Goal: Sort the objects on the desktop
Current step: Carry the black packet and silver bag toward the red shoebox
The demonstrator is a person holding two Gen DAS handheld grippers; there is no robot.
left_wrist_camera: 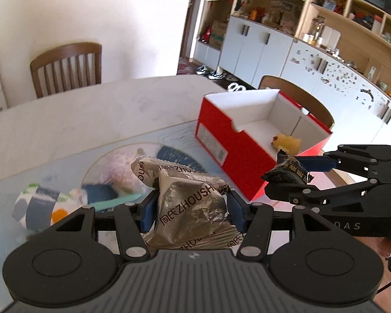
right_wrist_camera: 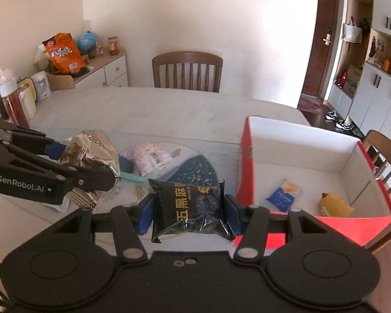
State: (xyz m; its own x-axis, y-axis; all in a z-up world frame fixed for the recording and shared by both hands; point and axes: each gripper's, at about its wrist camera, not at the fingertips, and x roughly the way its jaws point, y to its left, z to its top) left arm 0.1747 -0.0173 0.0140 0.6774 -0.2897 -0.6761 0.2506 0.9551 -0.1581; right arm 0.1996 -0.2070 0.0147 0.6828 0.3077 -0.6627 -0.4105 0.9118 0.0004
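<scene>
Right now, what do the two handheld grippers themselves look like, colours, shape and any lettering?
Both are matte black plastic: the left gripper and right gripper have blue finger pads, scissor-like linkage arms with silver pivot pins, and two round discs on the body. The left one's side reads GenRobot.AI in white lettering.

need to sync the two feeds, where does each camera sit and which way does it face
Left wrist: on the left gripper, facing down-forward over the crumpled silver foil packet it grips; the right gripper shows at right.
Right wrist: on the right gripper, over its black snack packet; the left gripper shows at left.
Shared: the open red cardboard box with the yellow toy, white table.
</scene>
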